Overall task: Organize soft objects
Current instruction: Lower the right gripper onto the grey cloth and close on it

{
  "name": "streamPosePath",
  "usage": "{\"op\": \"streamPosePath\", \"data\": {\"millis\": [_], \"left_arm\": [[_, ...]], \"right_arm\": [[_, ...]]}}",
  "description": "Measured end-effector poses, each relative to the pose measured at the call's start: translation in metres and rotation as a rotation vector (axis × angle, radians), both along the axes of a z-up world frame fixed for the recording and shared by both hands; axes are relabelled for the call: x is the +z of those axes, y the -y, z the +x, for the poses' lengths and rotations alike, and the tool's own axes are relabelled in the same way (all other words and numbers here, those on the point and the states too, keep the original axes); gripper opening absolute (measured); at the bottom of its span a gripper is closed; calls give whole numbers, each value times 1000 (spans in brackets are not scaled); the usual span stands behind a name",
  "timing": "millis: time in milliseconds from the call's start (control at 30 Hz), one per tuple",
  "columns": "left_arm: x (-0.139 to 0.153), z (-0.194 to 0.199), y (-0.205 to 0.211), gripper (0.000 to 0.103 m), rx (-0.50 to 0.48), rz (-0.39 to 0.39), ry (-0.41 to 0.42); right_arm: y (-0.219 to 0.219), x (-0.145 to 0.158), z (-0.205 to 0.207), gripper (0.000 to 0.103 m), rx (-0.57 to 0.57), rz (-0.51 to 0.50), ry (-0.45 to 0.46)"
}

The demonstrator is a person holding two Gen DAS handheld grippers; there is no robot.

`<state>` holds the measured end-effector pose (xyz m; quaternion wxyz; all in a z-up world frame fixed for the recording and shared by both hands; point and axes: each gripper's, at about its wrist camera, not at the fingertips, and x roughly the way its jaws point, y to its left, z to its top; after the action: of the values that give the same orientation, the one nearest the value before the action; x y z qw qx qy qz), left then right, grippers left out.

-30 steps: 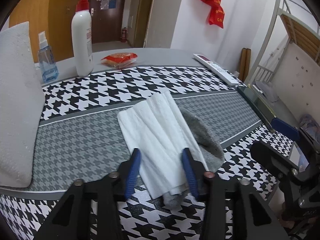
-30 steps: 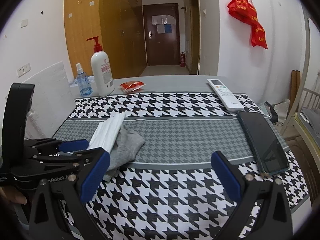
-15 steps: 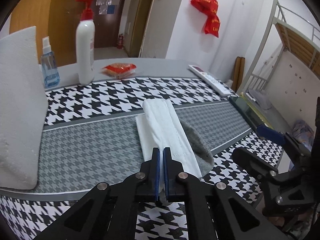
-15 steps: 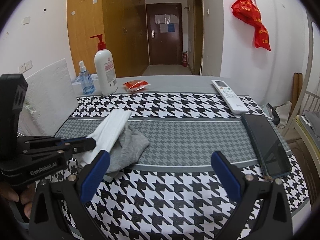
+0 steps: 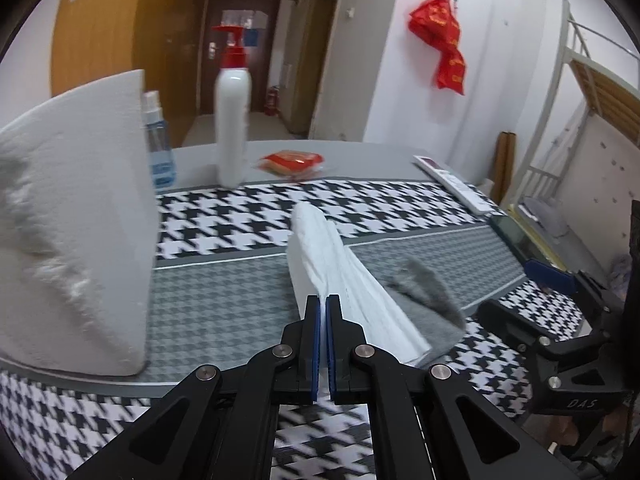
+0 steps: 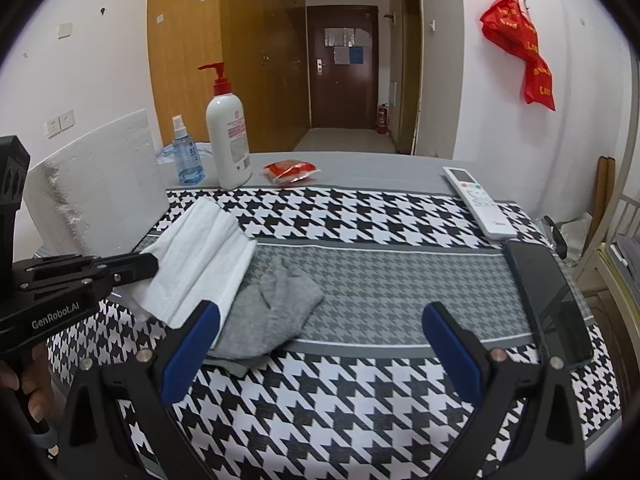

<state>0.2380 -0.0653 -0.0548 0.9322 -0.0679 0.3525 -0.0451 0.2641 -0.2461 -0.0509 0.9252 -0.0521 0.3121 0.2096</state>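
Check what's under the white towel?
A grey sock lies under the white towel, which the left gripper pinches and lifts. The sock's covered part stays hidden.

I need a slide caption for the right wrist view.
Left gripper lifts white towel off grey sock; right gripper open.

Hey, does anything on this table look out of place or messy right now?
The grey sock lies crumpled, partly under the white towel, which the left gripper has pinched at one edge. The foam block has a ragged, chipped edge.
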Motion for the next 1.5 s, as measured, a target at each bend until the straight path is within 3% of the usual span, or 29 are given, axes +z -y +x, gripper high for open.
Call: {"op": "streamPosePath", "data": {"millis": [300,467,500,567,633,667,1100,1500], "left_arm": [[7,-14,-25,3,89,18,6],[-1,-9,-22,4,85,24,-33],[-3,-8,-21,7,79,20,-39],[-7,-4,-18,26,69,33,-59],[-10,-3,-17,55,64,14,-65],[-11,-2,-17,57,62,9,-69],[-27,14,-11,70,65,59,-130],[-35,20,-10,71,49,55,-160]], "right_arm": [[-12,-2,3,102,43,4,-8],[-21,-5,3,102,59,-14,-17],[-22,-6,4,102,57,-19,-21],[-21,-7,5,102,55,-19,-29],[-21,-8,6,102,53,-16,-39],[-21,-9,7,102,55,-17,-43],[-33,-21,25,102,82,-39,-134],[-46,-37,37,76,109,-91,-225]]}}
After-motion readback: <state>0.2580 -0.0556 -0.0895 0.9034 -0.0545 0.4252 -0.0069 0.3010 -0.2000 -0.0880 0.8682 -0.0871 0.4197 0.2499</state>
